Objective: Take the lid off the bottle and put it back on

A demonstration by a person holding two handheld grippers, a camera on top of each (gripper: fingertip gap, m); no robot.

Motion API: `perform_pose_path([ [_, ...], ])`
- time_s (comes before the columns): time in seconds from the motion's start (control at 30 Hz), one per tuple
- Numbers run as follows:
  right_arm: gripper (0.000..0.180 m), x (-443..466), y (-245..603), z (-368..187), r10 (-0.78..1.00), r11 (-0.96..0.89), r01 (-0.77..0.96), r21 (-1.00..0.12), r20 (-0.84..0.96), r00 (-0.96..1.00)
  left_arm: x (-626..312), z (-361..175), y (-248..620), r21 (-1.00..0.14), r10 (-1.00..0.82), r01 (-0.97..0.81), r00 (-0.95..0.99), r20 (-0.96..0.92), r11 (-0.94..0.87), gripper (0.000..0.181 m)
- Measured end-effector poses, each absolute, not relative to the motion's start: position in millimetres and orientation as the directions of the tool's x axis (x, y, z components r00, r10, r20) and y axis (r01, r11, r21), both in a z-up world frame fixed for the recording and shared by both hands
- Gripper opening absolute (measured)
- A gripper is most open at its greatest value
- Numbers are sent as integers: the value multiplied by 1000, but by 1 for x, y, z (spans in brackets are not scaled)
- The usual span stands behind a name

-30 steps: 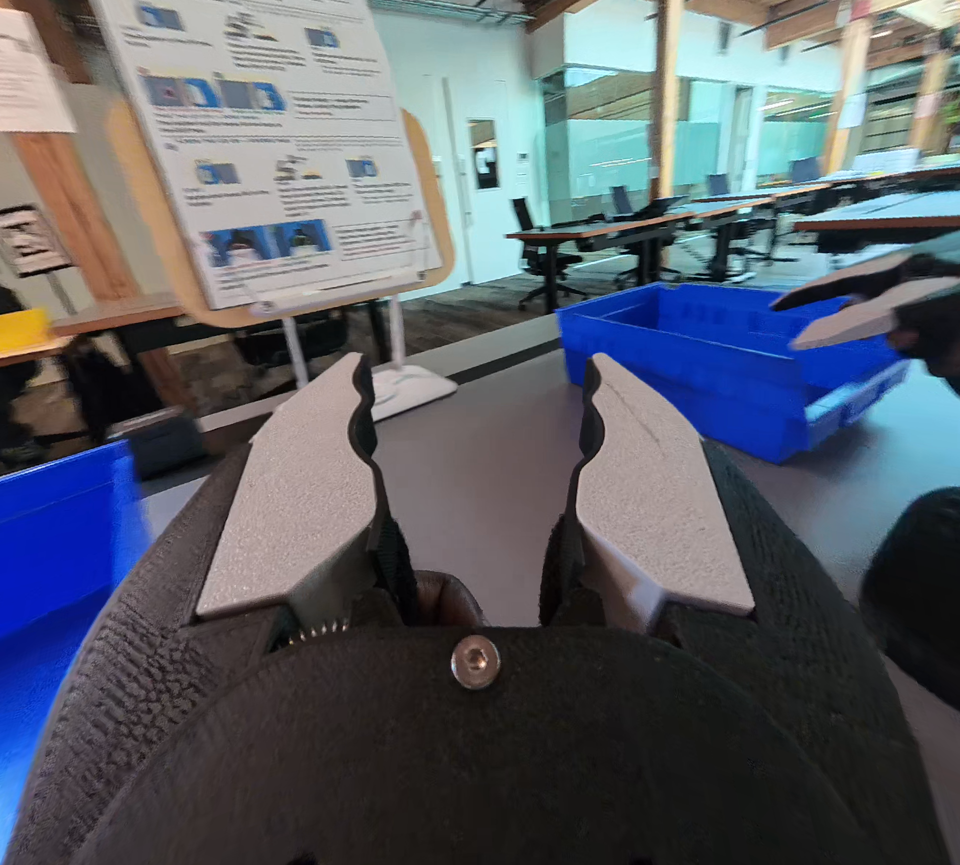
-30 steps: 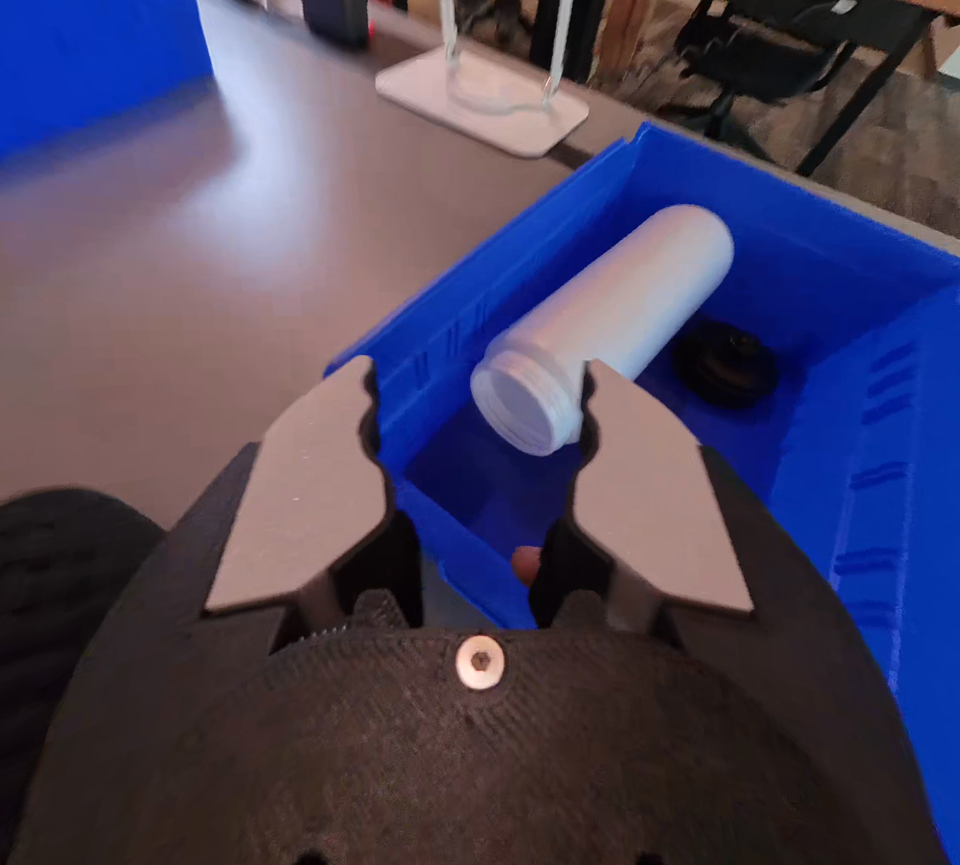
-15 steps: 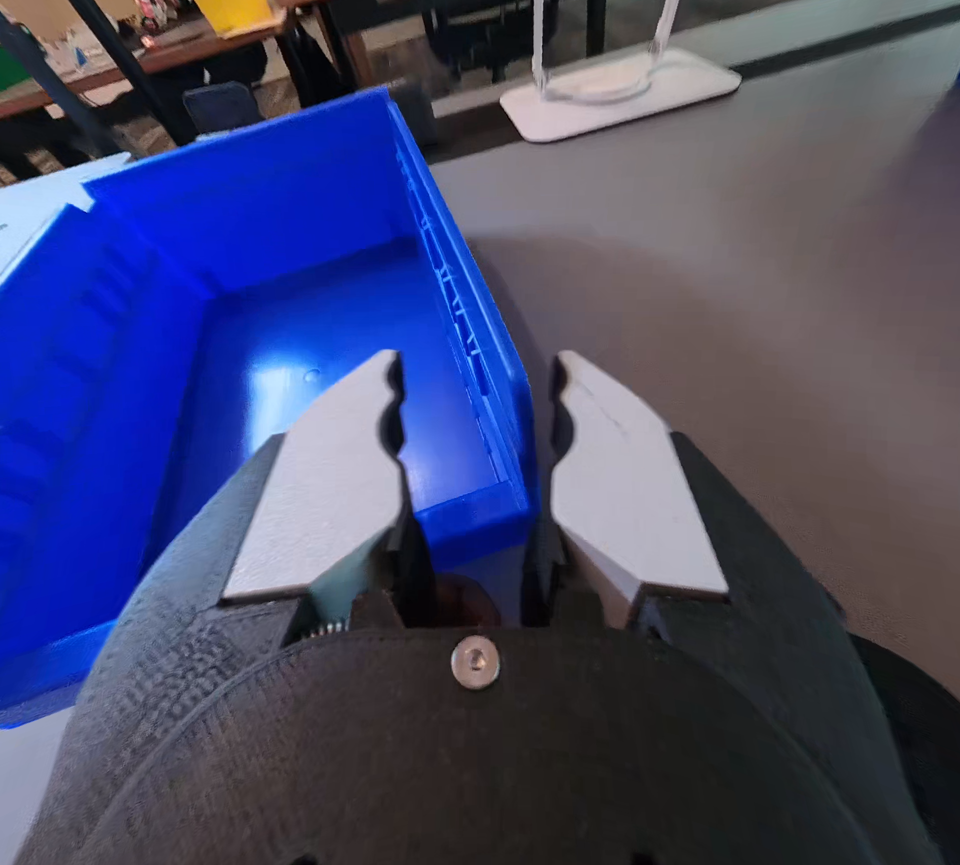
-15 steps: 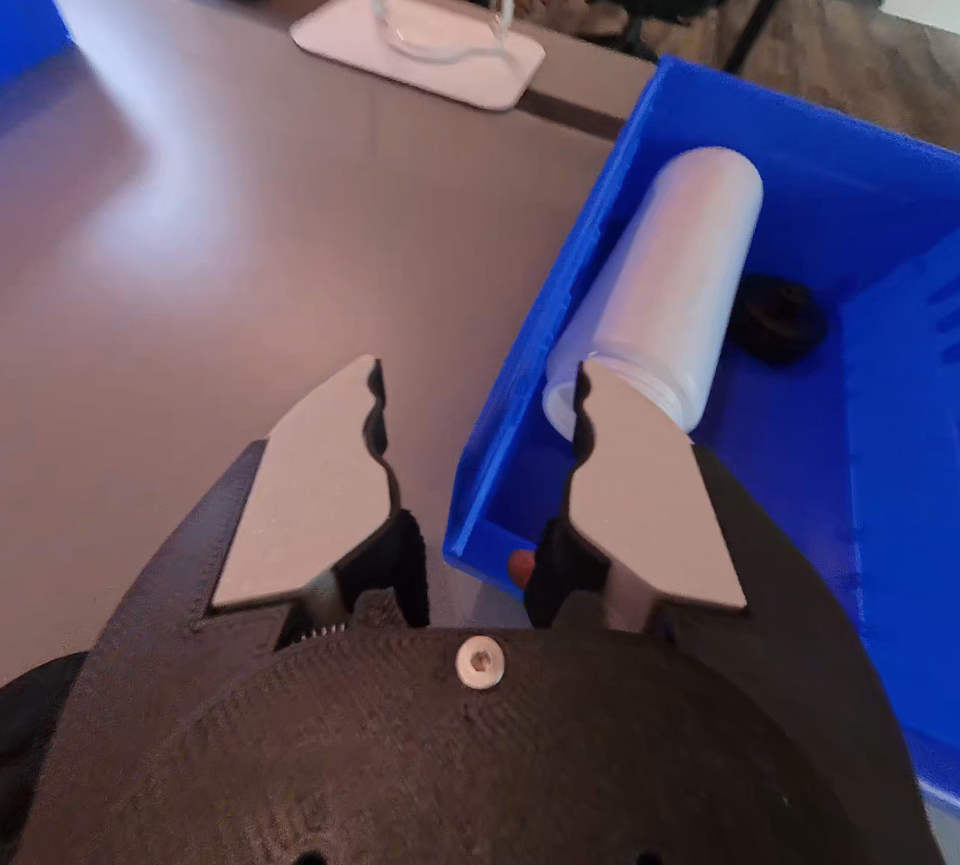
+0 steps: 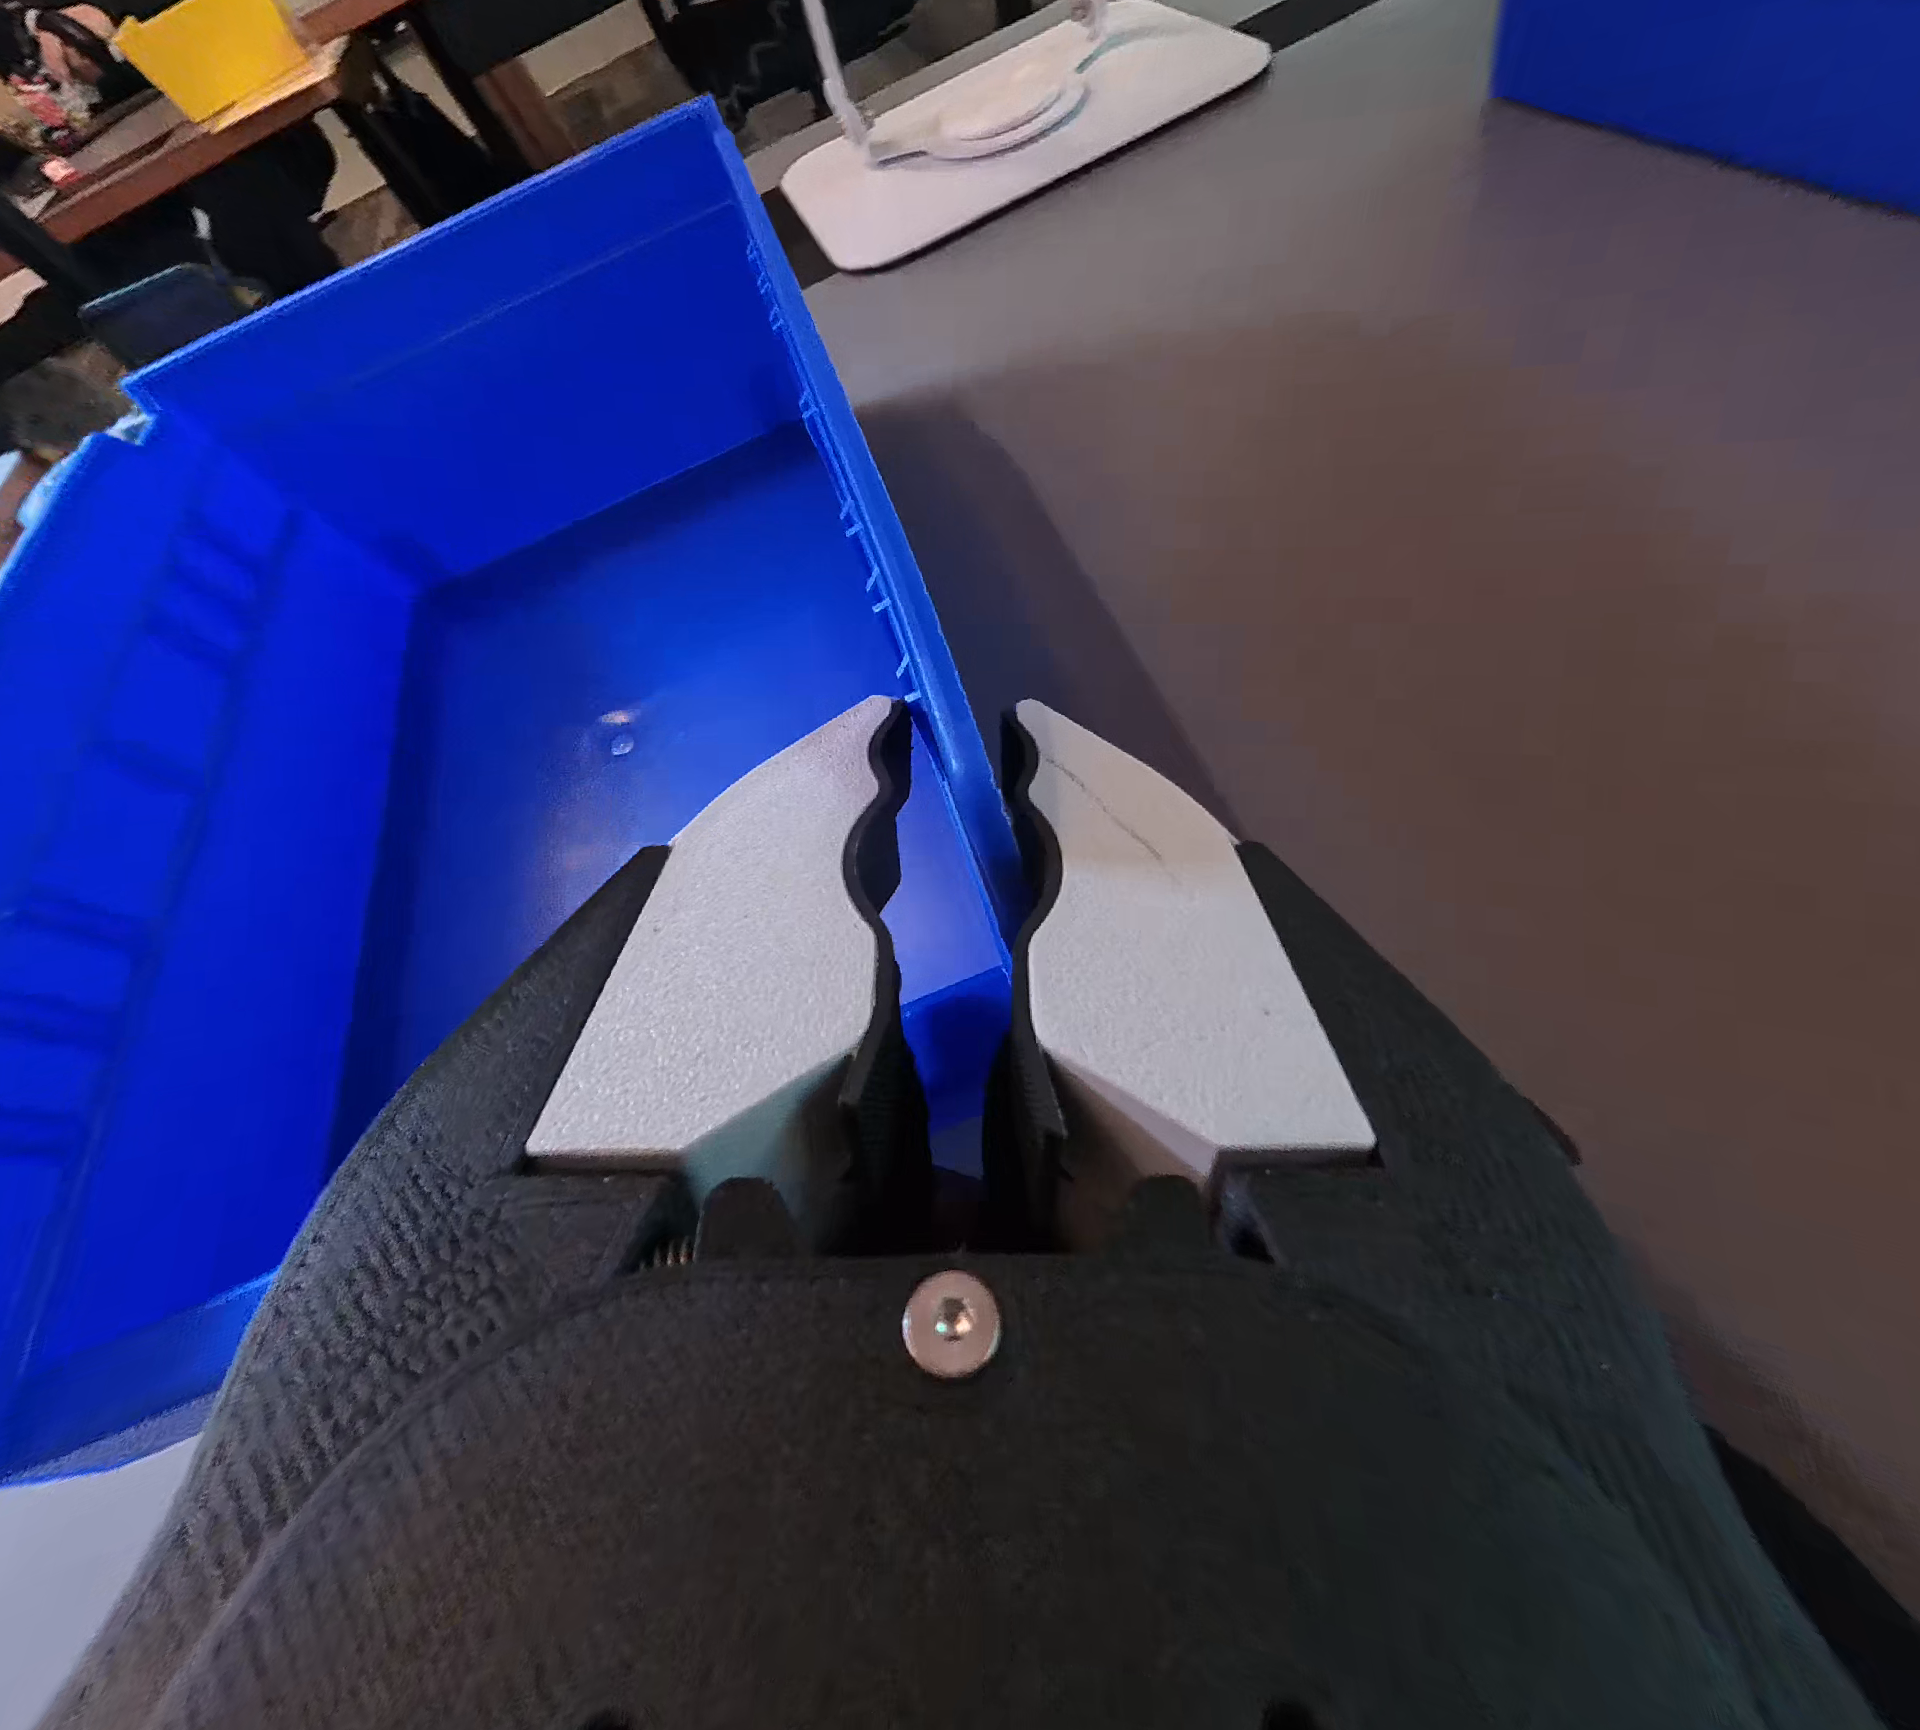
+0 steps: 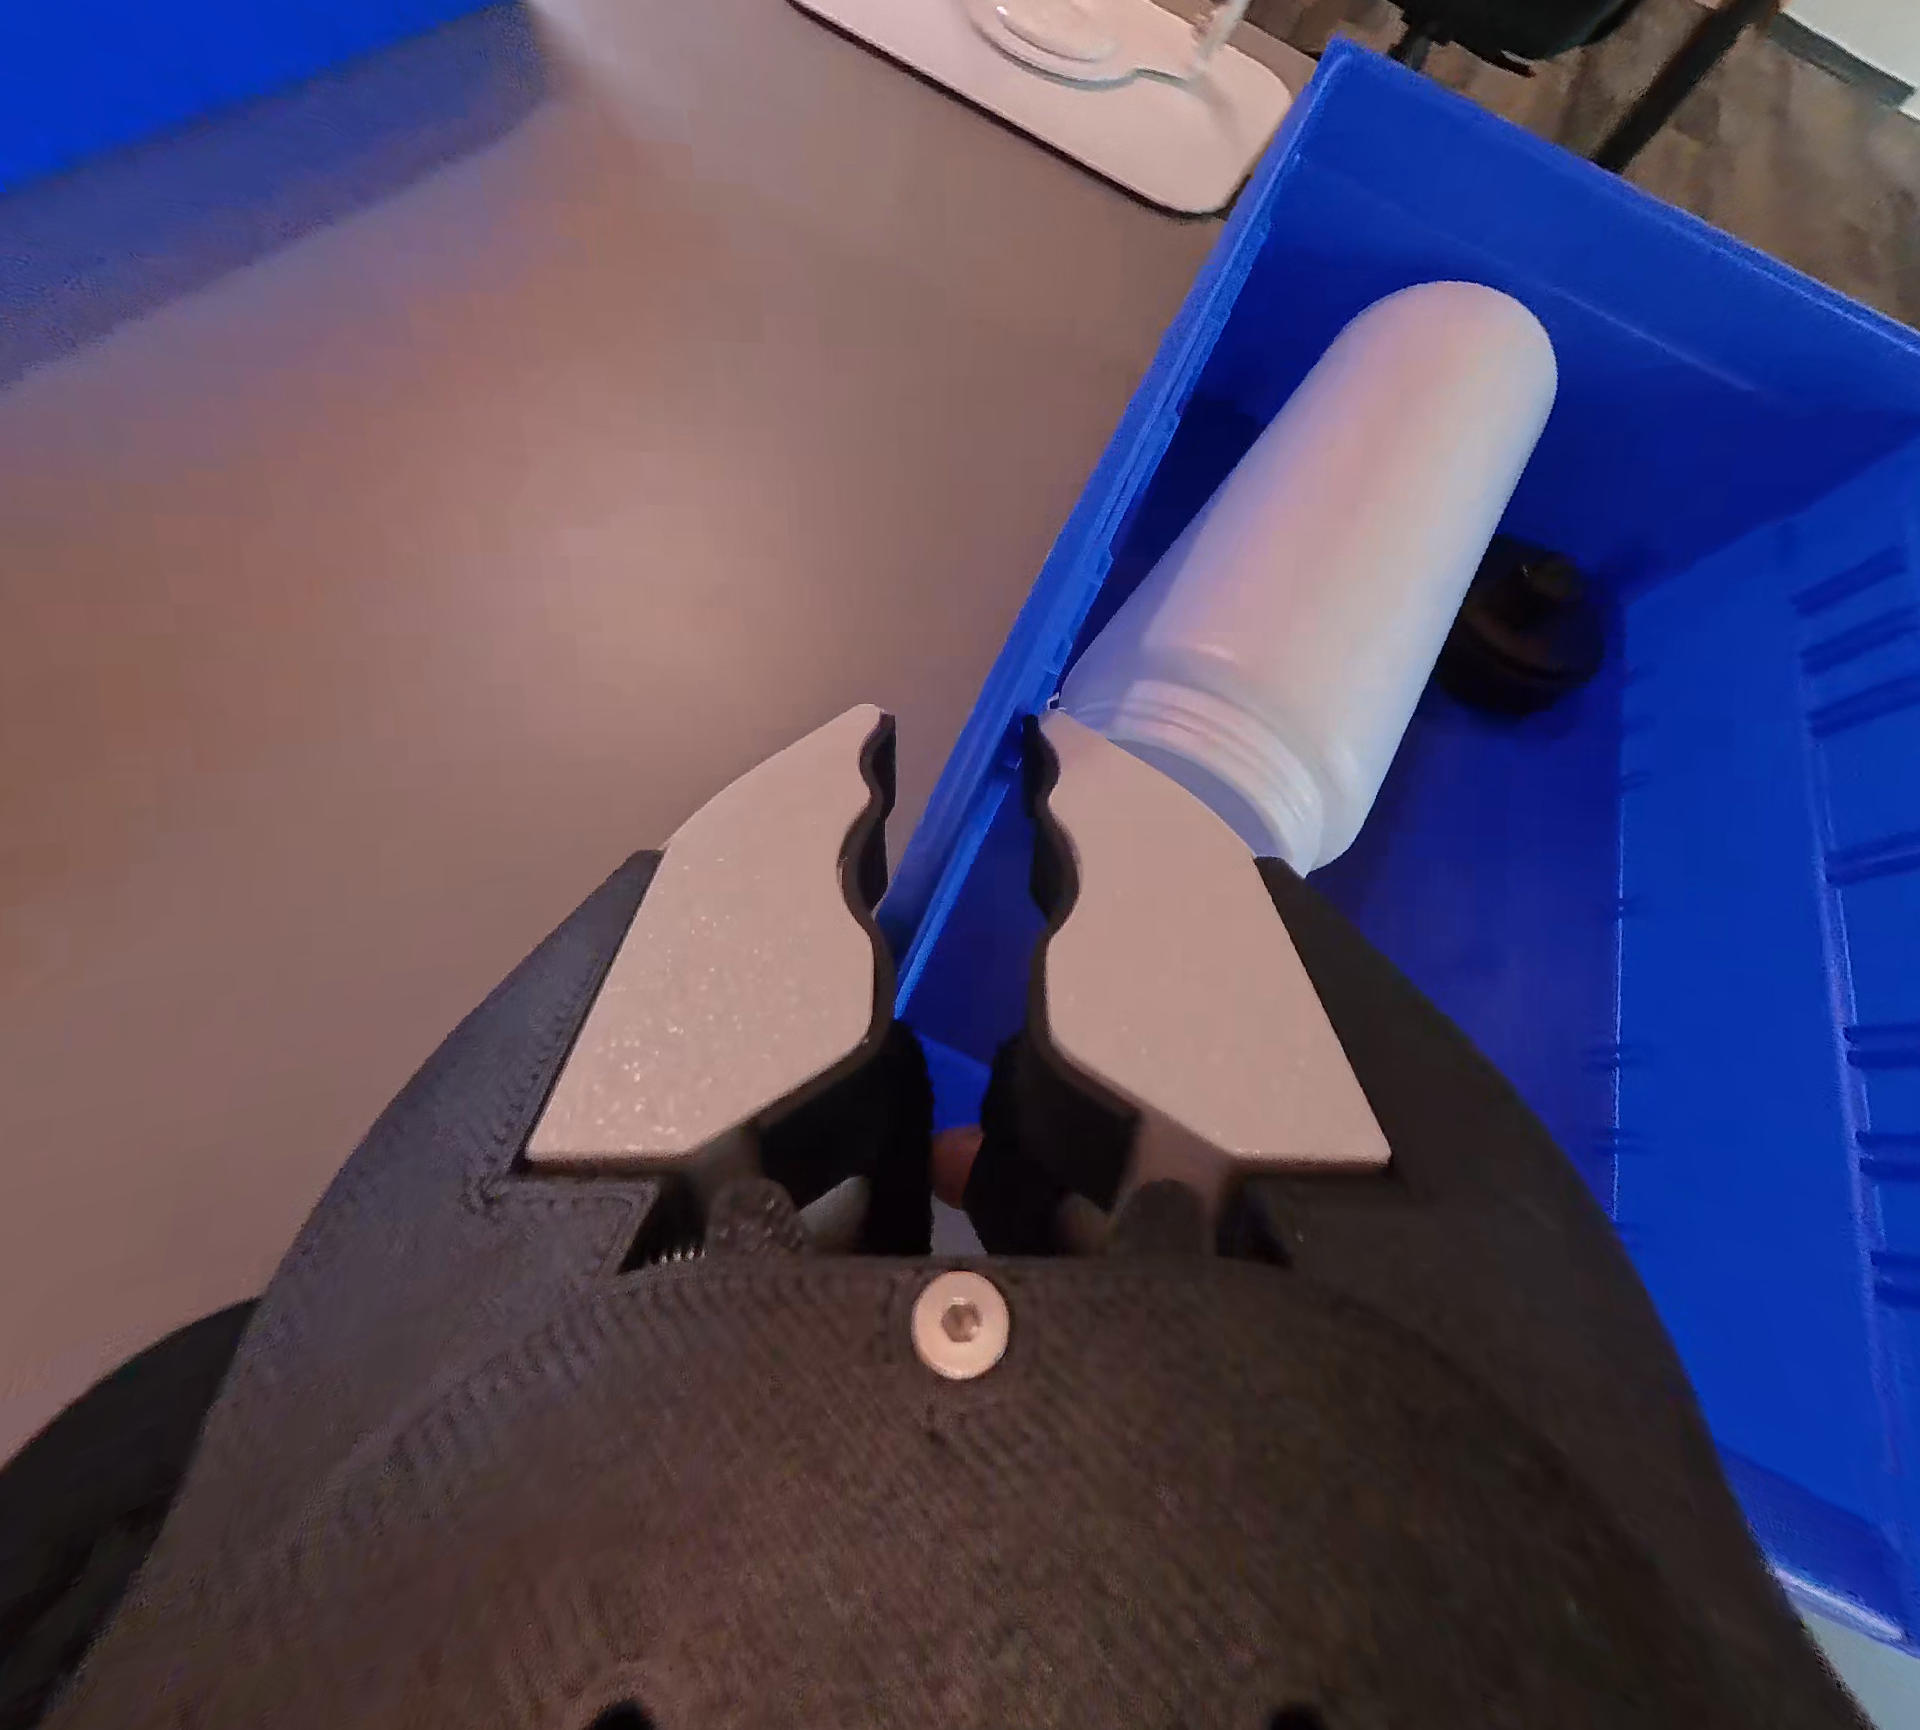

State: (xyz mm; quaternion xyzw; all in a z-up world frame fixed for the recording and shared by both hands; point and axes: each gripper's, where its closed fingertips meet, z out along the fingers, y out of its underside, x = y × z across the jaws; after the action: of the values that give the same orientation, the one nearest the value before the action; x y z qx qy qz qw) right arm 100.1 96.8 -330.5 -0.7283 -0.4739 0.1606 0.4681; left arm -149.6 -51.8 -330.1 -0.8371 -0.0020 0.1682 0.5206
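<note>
A white bottle (image 6: 1351, 558) lies on its side in the right blue bin (image 6: 1714, 298), its lid off and its threaded mouth towards me. The black lid (image 6: 1527, 631) lies on the bin floor beside it. My right gripper (image 6: 956, 730) straddles this bin's left wall, jaws closed on it, the right finger just in front of the bottle's mouth. My left gripper (image 5: 956, 724) straddles the right wall of the empty left blue bin (image 5: 416, 392), jaws closed on that wall.
Both bins stand on a grey table (image 5: 1455, 641). A white stand base (image 5: 1029, 132) sits at the table's far edge between them; it also shows in the right wrist view (image 6: 1039, 49). The right bin (image 5: 1714, 18) shows far right in the left view. Desks and chairs stand beyond. My right fingertips sit around 30 centimeters from my left ones.
Both grippers have dropped down onto the inner walls of their bins and their jaws have narrowed from wide open to closed on those walls. The bottle and the lid have not moved.
</note>
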Motion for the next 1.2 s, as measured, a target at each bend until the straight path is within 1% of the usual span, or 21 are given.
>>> perform_pose_path([
  [0.17, 24, 68, 74, -330, 881, -63, 553, -831, 215, 422, -129, -330, -29, -868, 96, -220, 952, -291, -446, 17],
  [0.33, 25, 43, 55, -329, 915, -54, 522, -851, 168, 367, -117, -330, -17, -898, 45, -183, 975, -219, -401, 12],
  [0.47, 29, 19, 39, -328, 934, -77, 494, -866, 110, 339, -112, -330, -11, -897, 1, -208, 974, -226, -389, 10],
  [0.57, 32, 4, 28, -328, 944, -60, 498, -865, 113, 309, -113, -330, -10, -897, -30, -218, 974, -224, -384, 9],
  [0.7, 34, -3, 21, -329, 948, -17, 524, -852, 152, 279, -121, -330, -14, -906, -43, -192, 981, -190, -377, 9],
  [0.77, 38, -3, 16, -329, 961, -11, 513, -858, 133, 244, -128, -328, -17, -912, -2, -160, 985, -172, -378, 8],
  [0.83, 55, -2, 2, -321, 986, -9, 471, -882, 69, 149, -137, -309, -22, -941, 116, -143, 976, -186, -308, 33],
  [0.87, 68, 1, -3, -309, 992, -7, 418, -908, 45, 114, -137, -290, -26, -962, 173, -157, 965, -198, -225, 43],
  [0.9, 77, 7, -2, -294, 994, 2, 354, -935, 42, 106, -131, -268, -30, -978, 210, -167, 959, -190, -124, 50],
  [0.93, 81, 17, 5, -278, 990, 14, 283, -959, 53, 132, -119, -250, -34, -988, 215, -152, 964, -154, -25, 54],
  [1.0, 92, 46, 38, -247, 958, 33, 147, -989, 73, 277, -81, -230, -35, -993, 118, -58, 992, -46, 100, 63],
  [1.03, 94, 67, 62, -238, 922, 31, 100, -995, 67, 380, -61, -229, -32, -994, 49, -10, 999, -5, 106, 69],
  [1.1, 95, 114, 113, -236, 800, -12, 70, -998, 33, 599, -25, -240, -18, -998, -66, 47, 997, 44, 42, 79],
  [1.13, 98, 134, 133, -243, 743, -30, 87, -996, 36, 669, -14, -251, -9, -998, -92, 58, 994, 59, -10, 81],
  [1.2, 102, 156, 156, -268, 702, -105, 157, -982, 38, 711, 1, -272, 8, -992, -109, 58, 992, 70, -113, 84],
])
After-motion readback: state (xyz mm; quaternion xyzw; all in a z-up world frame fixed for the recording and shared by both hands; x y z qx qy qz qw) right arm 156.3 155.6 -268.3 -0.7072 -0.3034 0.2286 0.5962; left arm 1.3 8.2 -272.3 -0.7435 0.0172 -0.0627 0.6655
